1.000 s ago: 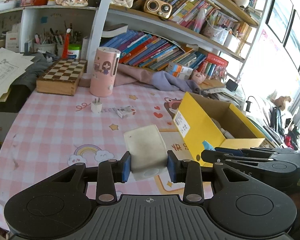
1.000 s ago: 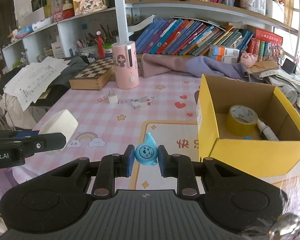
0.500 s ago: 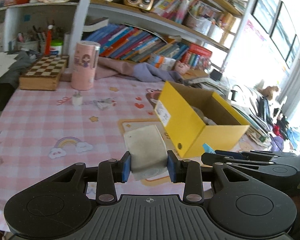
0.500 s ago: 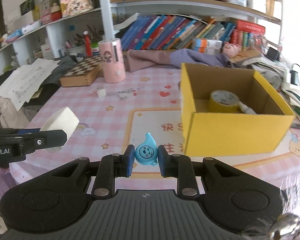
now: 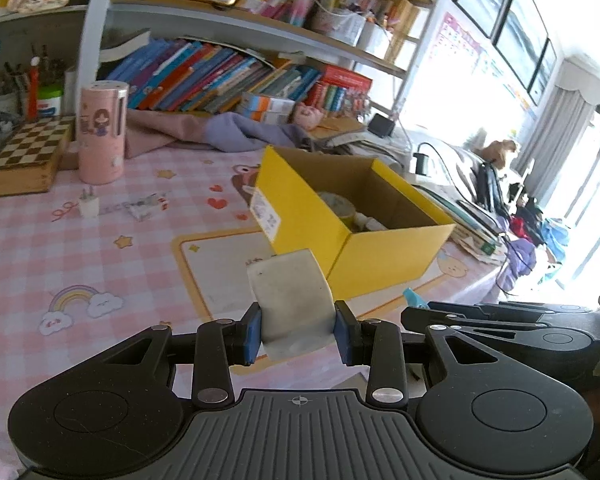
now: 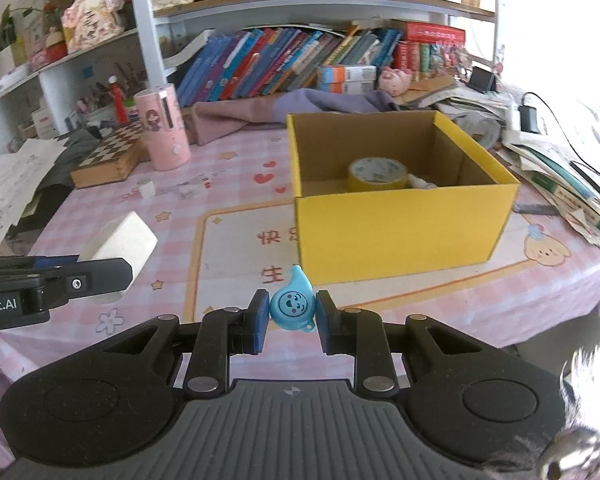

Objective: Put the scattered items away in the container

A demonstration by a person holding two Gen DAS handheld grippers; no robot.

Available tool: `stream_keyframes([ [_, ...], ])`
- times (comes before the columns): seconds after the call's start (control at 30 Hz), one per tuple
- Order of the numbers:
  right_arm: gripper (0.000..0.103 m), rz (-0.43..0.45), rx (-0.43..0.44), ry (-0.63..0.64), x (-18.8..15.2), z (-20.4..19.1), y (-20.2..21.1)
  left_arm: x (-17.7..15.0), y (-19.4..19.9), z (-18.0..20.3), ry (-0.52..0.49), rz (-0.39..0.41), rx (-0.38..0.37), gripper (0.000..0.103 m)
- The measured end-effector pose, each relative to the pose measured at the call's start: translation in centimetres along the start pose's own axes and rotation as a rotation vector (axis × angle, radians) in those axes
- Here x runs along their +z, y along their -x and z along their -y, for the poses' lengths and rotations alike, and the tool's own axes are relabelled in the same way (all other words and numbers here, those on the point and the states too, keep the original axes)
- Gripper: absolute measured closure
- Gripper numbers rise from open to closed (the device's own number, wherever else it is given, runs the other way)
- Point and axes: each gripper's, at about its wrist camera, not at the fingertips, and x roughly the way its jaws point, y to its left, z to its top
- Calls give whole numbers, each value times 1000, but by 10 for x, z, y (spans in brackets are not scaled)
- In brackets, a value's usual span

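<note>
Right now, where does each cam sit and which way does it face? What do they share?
Left wrist: on the left gripper, looking forward and down past its white block at the yellow box; the right gripper shows at its right.
Right wrist: on the right gripper, facing the box's front over its blue charm; the left gripper shows at its left.
Shared: box, block, tape roll, pink cylinder, chessboard.

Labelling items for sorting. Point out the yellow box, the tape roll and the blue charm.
yellow box (image 6: 400,232), right wrist view, front wall.
tape roll (image 6: 376,174), right wrist view, top face, inside the box.
blue charm (image 6: 291,305), right wrist view, smiling face.
</note>
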Motion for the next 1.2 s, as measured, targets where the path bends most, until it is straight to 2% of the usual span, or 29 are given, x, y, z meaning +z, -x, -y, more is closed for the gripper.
stream_keyframes([
  [0.43, 80, 11, -60, -58, 3, 28, 6, 10, -20, 22, -61, -10, -57, 68],
  [0.77, 80, 23, -84, -68, 14, 47, -1, 22, -35, 34, -84, 11, -68, 68],
  [1.2, 80, 71, -88, -48, 40, 70, -22, 44, -62, 56, -174, 62, -73, 69],
])
